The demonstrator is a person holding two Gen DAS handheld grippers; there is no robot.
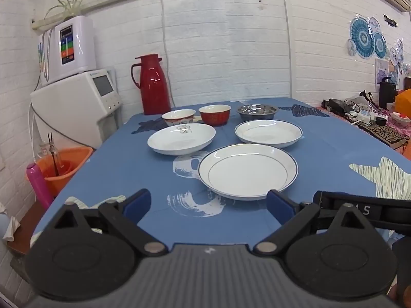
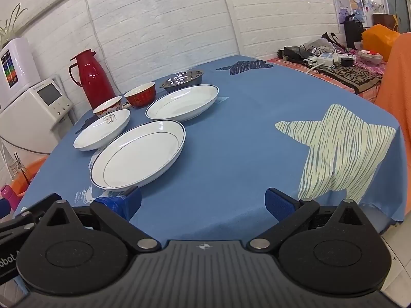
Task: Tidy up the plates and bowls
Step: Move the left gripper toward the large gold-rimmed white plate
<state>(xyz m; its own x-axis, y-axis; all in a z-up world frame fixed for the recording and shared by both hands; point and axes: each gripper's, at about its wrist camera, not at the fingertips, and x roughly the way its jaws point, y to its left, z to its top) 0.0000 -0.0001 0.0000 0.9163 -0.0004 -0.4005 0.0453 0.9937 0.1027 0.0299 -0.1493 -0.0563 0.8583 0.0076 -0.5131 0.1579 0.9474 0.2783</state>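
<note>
Three white plates lie on the blue tablecloth: a near blue-rimmed plate (image 1: 248, 170) (image 2: 138, 154), a far right blue-rimmed plate (image 1: 268, 132) (image 2: 183, 102), and a left plate (image 1: 181, 138) (image 2: 102, 128) with a small motif. Behind them stand a white patterned bowl (image 1: 178, 116) (image 2: 108, 109), a red bowl (image 1: 214, 114) (image 2: 140, 94) and a steel bowl (image 1: 257, 111) (image 2: 182, 77). My left gripper (image 1: 209, 204) is open, hovering just short of the near plate. My right gripper (image 2: 203, 201) is open too, to the right of that plate, holding nothing.
A red thermos jug (image 1: 151, 84) (image 2: 92, 77) stands at the table's far left corner. White appliances (image 1: 77, 97) and an orange bucket (image 1: 64, 166) sit left of the table. A cluttered side table (image 2: 334, 64) is at the far right. An orange cloth (image 2: 395, 89) hangs right.
</note>
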